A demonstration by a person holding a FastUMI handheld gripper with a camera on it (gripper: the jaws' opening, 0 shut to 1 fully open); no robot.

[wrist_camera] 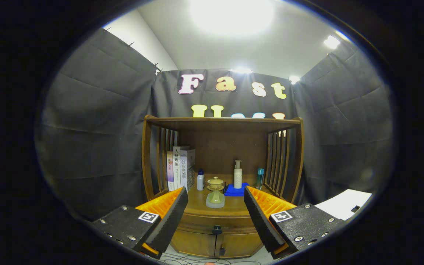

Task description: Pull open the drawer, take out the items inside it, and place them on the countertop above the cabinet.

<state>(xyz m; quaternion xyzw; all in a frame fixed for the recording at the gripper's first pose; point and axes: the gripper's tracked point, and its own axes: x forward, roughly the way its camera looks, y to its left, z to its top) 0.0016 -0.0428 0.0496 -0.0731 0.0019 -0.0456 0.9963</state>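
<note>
Your gripper (215, 217) hangs with its fingers spread wide and nothing between them, well short of the dark wooden cabinet (219, 154) at the centre of the frame.

Going left to right along the countertop (234, 206): a row of upright books (180, 167) at centre-left against the slatted side, then a small white bottle with a blue cap (200, 179), then a pale green ceramic lidded cup on a grey base (215, 193) standing nearer you, then a cream pump bottle (237, 173) on a blue block (236, 190), and a slim teal bottle (260, 178) by the right slats.

Your target is the closed wooden drawer front (215, 222), lower centre, just under the countertop and framed by your fingers. Its small dark round knob (216, 230) is the place to take hold. It looks hard and smooth and too small for much purchase, so pinch it squarely from both sides and pull straight back. A wooden drawer probably slides stiffly and may bind if you tug off-axis. What lies inside is hidden, so you cannot judge its weight yet.

Below, two cabinet doors (197, 243) meet at a small latch (222, 251); leave them alone. Free countertop for the items lies at the front, to either side of the lidded cup.
</note>
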